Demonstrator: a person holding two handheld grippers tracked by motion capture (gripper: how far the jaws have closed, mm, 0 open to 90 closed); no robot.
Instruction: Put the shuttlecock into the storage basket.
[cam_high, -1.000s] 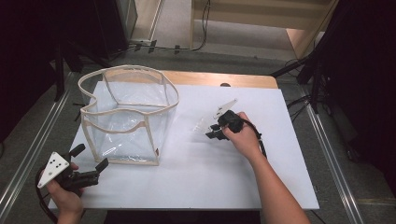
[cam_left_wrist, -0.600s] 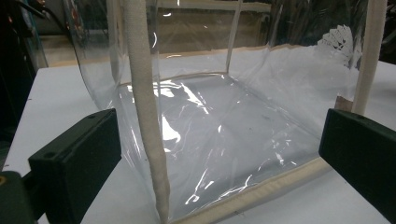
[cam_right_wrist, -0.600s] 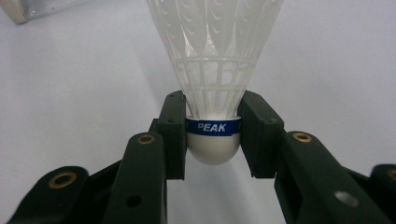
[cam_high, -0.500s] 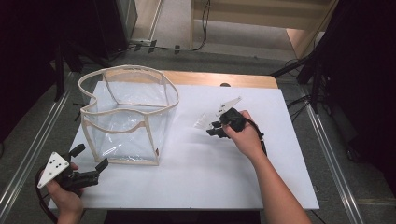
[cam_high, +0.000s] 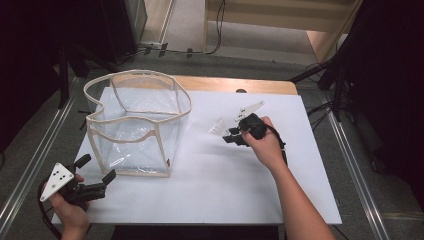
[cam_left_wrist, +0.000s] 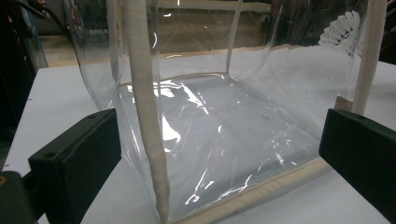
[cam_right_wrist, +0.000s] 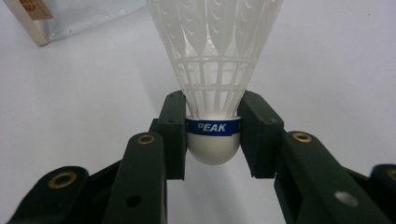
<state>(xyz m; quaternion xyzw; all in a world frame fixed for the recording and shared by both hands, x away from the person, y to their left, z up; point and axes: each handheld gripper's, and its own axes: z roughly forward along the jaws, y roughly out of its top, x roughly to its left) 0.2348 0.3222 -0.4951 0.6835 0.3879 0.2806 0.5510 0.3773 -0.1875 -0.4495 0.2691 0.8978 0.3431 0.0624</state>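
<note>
- Shuttlecock (cam_right_wrist: 214, 70): white plastic one, blue band reading "PEAK" round the cork. We see it clamped at the cork between the jaws of the right gripper (cam_right_wrist: 213, 135), skirt pointing away from the gripper.
- Right gripper: jaws narrow, pressed against both sides of the cork at the blue band. Firm hold as far as we can see; the rounded cork end sticks out behind the pads toward the camera.
- In the high view we put the right gripper (cam_high: 231, 136) over the white table (cam_high: 225, 195), right of centre, with the shuttlecock (cam_high: 217, 127) at its tip, skirt toward the bag. We cannot tell whether the skirt touches the table or sits just above it.
- Bag (cam_high: 137, 125): clear plastic, beige trim, standing open-topped on the left half of the table. The shuttlecock is near its right side, apart from it, outside it.
- Left gripper (cam_high: 95, 175): held at the near left corner of the table, just in front of the bag's lower edge. Jaws wide open, holding nothing.
- Left gripper view: we look between the two spread jaws straight at the bag (cam_left_wrist: 224, 130), with a beige corner seam running down close to the left jaw. No contact with the bag that we can make out.
</note>
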